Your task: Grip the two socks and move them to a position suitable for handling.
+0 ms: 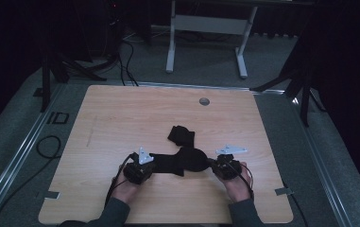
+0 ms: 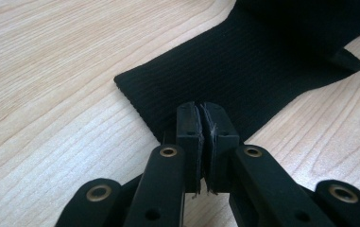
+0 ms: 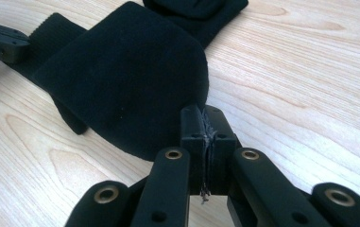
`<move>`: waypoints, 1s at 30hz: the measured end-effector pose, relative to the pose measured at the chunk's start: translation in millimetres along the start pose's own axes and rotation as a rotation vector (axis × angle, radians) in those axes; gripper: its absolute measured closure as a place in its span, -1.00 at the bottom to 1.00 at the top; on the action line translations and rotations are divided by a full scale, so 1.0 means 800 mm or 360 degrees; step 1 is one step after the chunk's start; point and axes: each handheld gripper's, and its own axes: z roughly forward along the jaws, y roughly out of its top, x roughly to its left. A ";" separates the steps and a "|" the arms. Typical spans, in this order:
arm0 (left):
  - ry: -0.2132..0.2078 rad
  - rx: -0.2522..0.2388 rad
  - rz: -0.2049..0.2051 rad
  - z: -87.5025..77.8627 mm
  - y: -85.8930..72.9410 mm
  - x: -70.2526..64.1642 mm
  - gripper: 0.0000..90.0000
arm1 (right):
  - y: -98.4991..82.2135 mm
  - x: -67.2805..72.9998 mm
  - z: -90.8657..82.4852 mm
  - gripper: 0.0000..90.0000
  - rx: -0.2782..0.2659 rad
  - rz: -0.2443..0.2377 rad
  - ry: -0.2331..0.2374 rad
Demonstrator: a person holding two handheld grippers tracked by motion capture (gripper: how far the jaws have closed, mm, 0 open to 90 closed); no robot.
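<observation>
While both hands rest low on the counter [image 1: 121, 118], a black sock [image 1: 180, 160] lies stretched between them, its long axis running roughly 9 to 3 o'clock in the high view. The left gripper [image 1: 145, 164] sits at the sock's 9 o'clock end, the ribbed cuff; the right gripper [image 1: 216, 164] sits at the 3 o'clock end, the rounded toe. A second black sock [image 1: 181, 135] lies bunched at about 12 o'clock from the first, touching or overlapping it.

In the left gripper view, the jaws stand pressed together, tips at the cuff's near edge [image 2: 168, 90]. In the right gripper view, the jaws are likewise closed, tips at the toe's edge [image 3: 135, 80]. Frayed fibres show in both seams, but I cannot tell whether fabric is actually pinched or the tips merely rest against it.

Judgement: each hand is nearest its own end, so any stretch or fold turns on that lengthwise axis.

Hard to read: black on black hides where one sock ends and the other begins.
</observation>
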 end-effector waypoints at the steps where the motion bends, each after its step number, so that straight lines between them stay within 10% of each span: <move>1: 0.0003 0.0000 -0.0002 0.000 0.000 0.000 0.93 | -0.001 -0.001 -0.001 0.96 0.0001 0.0002 -0.0002; 19: 0.0083 0.0030 -0.0030 -0.006 -0.003 0.016 0.92 | -0.011 -0.016 -0.013 0.97 0.0046 0.0031 -0.0014; 30: 0.0177 0.0022 -0.0101 -0.009 -0.003 0.031 0.89 | -0.016 -0.007 -0.001 0.93 0.0207 -0.0100 -0.0015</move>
